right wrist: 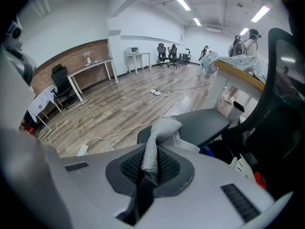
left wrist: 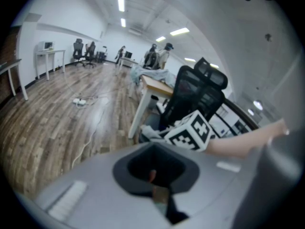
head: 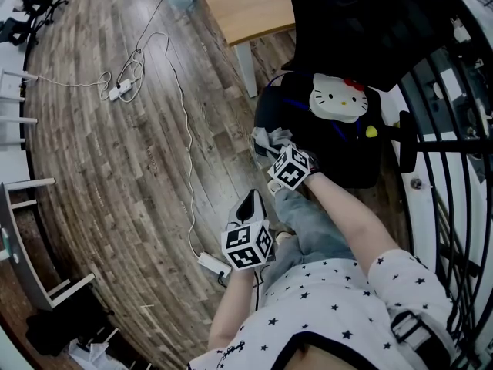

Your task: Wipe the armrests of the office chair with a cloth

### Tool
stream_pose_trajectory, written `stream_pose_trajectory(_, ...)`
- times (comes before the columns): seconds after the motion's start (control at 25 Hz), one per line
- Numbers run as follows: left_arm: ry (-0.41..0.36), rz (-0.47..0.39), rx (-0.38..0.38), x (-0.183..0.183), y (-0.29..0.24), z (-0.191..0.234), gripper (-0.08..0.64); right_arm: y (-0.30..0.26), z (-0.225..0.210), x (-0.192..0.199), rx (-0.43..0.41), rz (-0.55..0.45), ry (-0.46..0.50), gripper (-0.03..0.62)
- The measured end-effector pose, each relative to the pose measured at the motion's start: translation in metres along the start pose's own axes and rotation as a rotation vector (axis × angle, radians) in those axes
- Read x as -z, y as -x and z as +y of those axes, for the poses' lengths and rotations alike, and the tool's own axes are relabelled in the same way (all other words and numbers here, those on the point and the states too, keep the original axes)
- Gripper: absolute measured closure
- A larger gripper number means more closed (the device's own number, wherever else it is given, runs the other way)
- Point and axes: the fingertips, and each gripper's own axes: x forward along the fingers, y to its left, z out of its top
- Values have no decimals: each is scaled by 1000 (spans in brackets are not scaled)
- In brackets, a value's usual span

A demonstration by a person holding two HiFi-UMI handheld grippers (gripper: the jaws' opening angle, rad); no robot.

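A black office chair (head: 362, 29) stands at the upper right of the head view, and its dark armrest pad (right wrist: 202, 122) lies just ahead in the right gripper view. My right gripper (head: 273, 149) is shut on a grey cloth (right wrist: 159, 135), which bunches up on the near end of that armrest. The cloth (head: 266, 139) shows just beyond the gripper's marker cube. My left gripper (head: 250, 200) hangs lower, over the wooden floor and apart from the chair. Its jaws (left wrist: 153, 165) look shut with nothing in them. The left gripper view also shows the chair (left wrist: 200, 92).
A white cat-face cushion (head: 337, 97) lies on the chair seat. A wooden desk (head: 250, 6) with a white leg (head: 246, 68) stands behind the chair. A cable and power strip (head: 212, 264) lie on the floor by my left gripper. Black railing (head: 454, 137) runs along the right.
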Motion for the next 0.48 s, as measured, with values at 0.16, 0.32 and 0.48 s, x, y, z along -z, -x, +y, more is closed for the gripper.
stream_pose_trajectory(0.16,2,-2,2,5,7,1,557,3,11,1,-4,-1,9,566)
stream_pose_trajectory(0.32,0,-5,5,10,12,-3,557,6,20,4,-17,-3,-10,566)
stream_pose_trajectory(0.48,3,-5,7,18,18,-5,557,8,33,9,-36,9,-15,566)
